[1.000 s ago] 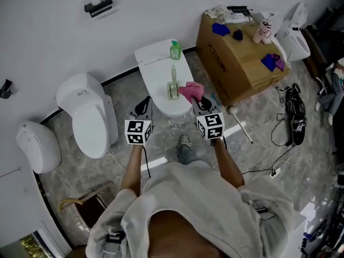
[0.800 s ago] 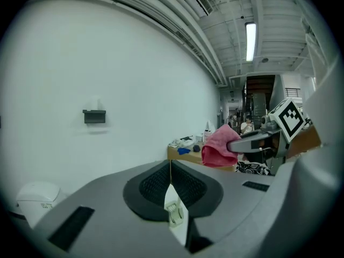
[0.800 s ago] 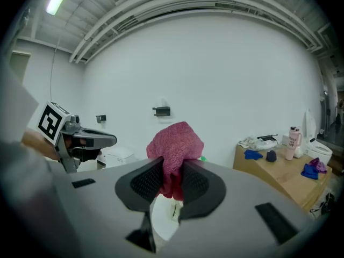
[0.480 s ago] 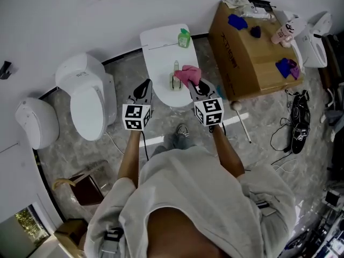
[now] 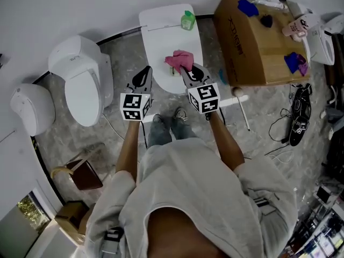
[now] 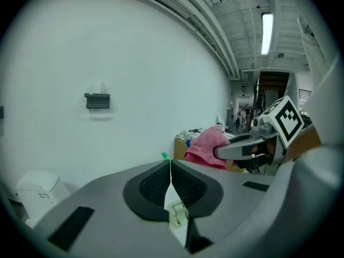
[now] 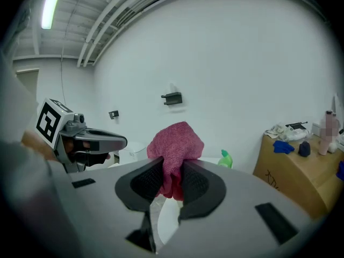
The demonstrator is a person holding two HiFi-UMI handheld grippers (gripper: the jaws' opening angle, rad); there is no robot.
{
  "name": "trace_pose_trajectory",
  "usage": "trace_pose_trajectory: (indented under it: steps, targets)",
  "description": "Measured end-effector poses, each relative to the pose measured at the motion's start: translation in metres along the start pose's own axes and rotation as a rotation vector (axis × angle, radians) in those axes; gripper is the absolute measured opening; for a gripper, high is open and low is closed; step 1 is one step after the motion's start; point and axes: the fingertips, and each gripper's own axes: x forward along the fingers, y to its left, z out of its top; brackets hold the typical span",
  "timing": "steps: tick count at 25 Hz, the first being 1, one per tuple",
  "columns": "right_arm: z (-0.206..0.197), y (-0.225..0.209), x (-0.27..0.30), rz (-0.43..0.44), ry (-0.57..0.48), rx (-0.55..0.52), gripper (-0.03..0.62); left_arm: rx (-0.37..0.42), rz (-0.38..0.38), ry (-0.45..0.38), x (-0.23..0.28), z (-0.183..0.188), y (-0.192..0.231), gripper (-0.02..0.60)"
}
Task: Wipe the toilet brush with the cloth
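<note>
My right gripper (image 5: 185, 70) is shut on a bunched pink cloth (image 5: 178, 60) and holds it over the front of a white closed toilet lid (image 5: 161, 34). In the right gripper view the cloth (image 7: 176, 147) bulges up between the jaws of the right gripper (image 7: 172, 172). My left gripper (image 5: 143, 78) hovers just left of that toilet, jaws closed together; in its own view the left gripper (image 6: 170, 172) shows only a thin green sliver at the seam. The toilet brush does not show in any view; the cloth covers its spot.
A green bottle (image 5: 187, 20) stands at the back of the lid. A cardboard box (image 5: 252, 42) with small items on top sits to the right. A second toilet (image 5: 80, 85) is on the left. A stick (image 5: 242, 109), cables and shoes (image 5: 298, 122) lie on the floor.
The right gripper carried the pink cloth leftward over the upright brush, which showed beside the cloth before and is now covered. The left gripper stayed beside the toilet.
</note>
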Motion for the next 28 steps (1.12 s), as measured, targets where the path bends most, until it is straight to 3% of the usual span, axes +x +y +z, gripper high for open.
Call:
trace_pose_trajectory:
  steps: [14,28]
  targets:
    - [-0.041,0.015,0.032,-0.052,0.082,0.085,0.087,-0.018,-0.162,0.08,0.026,-0.041,0.011,0.023]
    - [-0.105,0.009,0.046,-0.072,0.183,0.175,0.089,-0.029,-0.196,0.109,0.031,-0.061,0.018,0.023]
